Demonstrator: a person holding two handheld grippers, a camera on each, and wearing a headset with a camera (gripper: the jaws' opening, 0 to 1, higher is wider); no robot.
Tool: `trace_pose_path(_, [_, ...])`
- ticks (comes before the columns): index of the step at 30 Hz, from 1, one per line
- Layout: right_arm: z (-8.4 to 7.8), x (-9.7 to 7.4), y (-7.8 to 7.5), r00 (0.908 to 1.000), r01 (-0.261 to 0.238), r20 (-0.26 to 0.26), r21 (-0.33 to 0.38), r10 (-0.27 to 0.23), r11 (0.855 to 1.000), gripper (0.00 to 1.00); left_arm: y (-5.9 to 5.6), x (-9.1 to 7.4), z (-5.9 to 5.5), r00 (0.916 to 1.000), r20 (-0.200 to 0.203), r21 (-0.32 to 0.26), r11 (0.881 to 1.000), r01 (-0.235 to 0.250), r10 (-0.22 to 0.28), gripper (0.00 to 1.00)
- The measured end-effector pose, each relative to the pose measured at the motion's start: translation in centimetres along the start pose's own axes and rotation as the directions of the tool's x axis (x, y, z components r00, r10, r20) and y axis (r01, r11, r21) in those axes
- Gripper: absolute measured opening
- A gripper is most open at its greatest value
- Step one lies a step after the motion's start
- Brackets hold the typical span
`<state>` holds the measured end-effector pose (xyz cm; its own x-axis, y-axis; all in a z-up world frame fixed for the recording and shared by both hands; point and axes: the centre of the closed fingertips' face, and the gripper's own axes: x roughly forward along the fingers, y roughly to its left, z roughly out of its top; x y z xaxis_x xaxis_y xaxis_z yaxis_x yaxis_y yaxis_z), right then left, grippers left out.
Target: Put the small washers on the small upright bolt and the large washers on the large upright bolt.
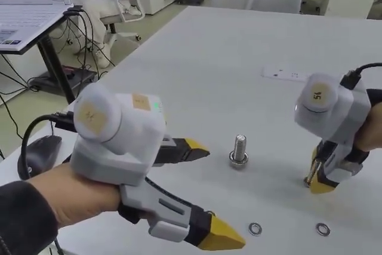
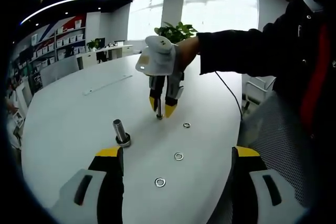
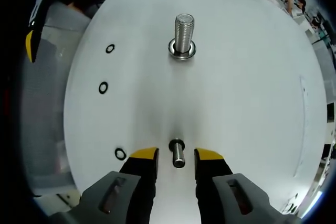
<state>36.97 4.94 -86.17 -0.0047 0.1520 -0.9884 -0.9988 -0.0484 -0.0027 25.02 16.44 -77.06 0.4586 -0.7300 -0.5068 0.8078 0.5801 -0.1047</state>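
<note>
Right hand-held gripper (image 3: 177, 157): pointed down, jaws part-open around the small upright bolt (image 3: 177, 153) with gaps either side, nothing gripped; probably to steady it.
Left hand-held gripper (image 1: 213, 194): wide open, empty, readied for pickup.
Washers (image 1: 255, 229): loose on the desk (image 1: 239, 58) beside its lower tip.
Large upright bolt (image 1: 239, 150): between both hand-held grippers.

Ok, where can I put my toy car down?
The bare table behind the large bolt, up to the white strip, is free. So is the gap between the large bolt and small bolt. The near edge is crowded: loose washers, the left claw above, and the right claw around the small bolt.
</note>
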Motion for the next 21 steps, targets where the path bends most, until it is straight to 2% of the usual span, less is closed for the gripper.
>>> trace_pose_path(8, [-1.1, -0.9, 0.2, 0.9998, 0.017, 0.008, 0.035, -0.017, 0.999, 0.31, 0.0, -0.1, 0.1, 1.0000, 0.004, 0.004, 1.000, 0.001, -0.001, 0.84])
trace_pose_path(21, [-2.7, -1.1, 2.5, 1.0000, 0.007, 0.007, 0.070, -0.007, 0.998, 0.31, -0.2, -0.2, 0.4, 0.9999, 0.009, 0.015, 1.000, 0.004, -0.004, 0.85])
